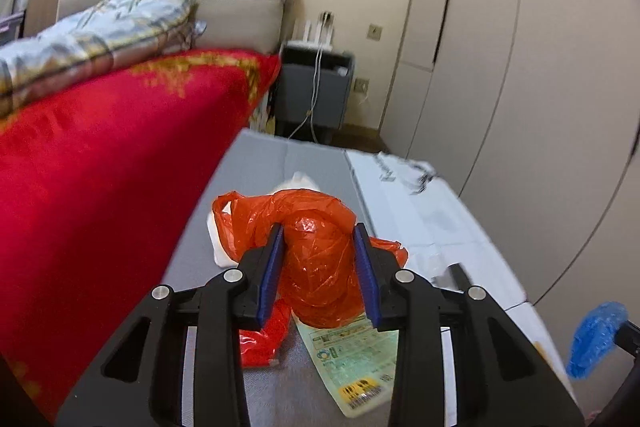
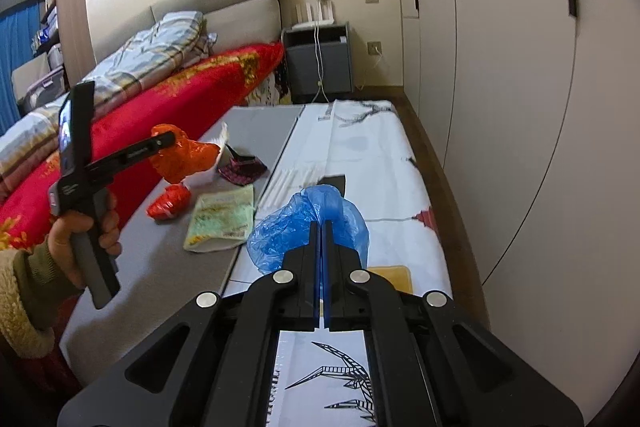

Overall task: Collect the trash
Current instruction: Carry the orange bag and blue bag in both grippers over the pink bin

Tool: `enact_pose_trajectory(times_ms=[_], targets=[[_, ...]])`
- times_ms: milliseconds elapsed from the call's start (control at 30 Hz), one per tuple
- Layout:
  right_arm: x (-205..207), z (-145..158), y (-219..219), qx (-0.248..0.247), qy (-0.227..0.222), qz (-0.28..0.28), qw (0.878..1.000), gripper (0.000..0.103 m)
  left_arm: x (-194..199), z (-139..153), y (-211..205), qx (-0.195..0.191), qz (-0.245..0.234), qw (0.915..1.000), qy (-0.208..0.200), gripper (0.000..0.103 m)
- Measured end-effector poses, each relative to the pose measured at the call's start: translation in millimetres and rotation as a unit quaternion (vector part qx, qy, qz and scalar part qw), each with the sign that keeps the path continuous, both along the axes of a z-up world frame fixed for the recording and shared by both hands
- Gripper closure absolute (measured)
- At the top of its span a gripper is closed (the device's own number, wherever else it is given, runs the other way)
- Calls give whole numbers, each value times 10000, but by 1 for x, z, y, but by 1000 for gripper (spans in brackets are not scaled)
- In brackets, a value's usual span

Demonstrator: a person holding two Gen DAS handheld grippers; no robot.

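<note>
The right gripper [image 2: 322, 227] is clamped on a thin, limp blue bag [image 2: 308, 223] above the white sheet [image 2: 360, 147]. Further left, the left gripper [image 1: 319, 239] seems to pinch a crinkly, slippery orange bag [image 1: 316, 259], best gripped at bunched folds, over the grey mat [image 1: 304, 383].

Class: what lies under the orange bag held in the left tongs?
Below the orange bag lie a green printed packet and a red wrapper on the grey mat. The bag's contents are hidden.
</note>
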State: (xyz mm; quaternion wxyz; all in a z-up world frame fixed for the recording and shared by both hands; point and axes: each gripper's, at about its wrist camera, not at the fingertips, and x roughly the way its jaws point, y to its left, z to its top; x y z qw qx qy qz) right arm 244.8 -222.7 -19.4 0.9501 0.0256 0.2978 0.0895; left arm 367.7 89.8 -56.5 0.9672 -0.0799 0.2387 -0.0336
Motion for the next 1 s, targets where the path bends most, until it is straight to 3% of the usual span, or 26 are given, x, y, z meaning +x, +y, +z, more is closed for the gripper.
enact_pose_trajectory(times_ms=[267, 467, 733, 1000], targets=[[-58, 63, -13, 186, -377, 47, 9991, 102, -75, 93, -21, 75, -345, 9991, -247, 69], [-118, 106, -29, 177, -679, 109, 9975, 102, -145, 133, -50, 101, -709, 9973, -169, 69], [-197, 131, -55, 57, -843, 2, 9964, 102, -230, 142, -105, 213, -1204, 9925, -49, 69], [-265, 110, -91, 44, -640, -473, 9968, 102, -282, 112, -171, 141, -1868, 9820, 262, 69]])
